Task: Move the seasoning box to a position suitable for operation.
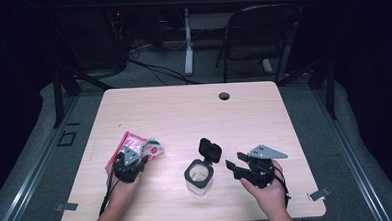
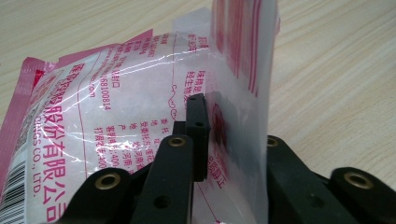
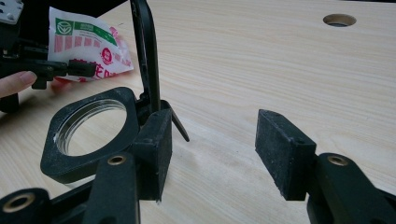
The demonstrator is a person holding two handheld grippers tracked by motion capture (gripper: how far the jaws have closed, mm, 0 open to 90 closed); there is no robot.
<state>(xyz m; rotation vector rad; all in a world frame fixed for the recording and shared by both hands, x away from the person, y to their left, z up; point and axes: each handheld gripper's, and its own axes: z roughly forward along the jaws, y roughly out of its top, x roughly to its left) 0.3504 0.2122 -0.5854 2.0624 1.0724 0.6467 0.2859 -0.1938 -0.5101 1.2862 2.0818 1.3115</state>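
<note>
At the pale wooden table, my left gripper is clamped on the thin edge of a pink-and-white seasoning packet near the table's left side, while my right gripper waits with its jaws apart just beside a clear jar at centre front. In the left gripper view the film of the packet stands folded up between the black pads — glossy, crinkled plastic printed with red characters and a barcode, its contents a soft white bulge under the wrap. The jar's square black collar has a round mouth, and its hinged lid stands upright, flipped open; the body below looks like clear hard plastic.

The step in hand, as I judge it, is bringing the packet over to the open jar. To do it well I should keep the pinch on the sealed rim, not on the filled belly, since slick film slips and a squeezed pouch may sag or burst. My right gripper should close on the jar's collar or wall first — a light container with a raised lid tips easily. Lift the packet clear of the wood before carrying it across.
</note>
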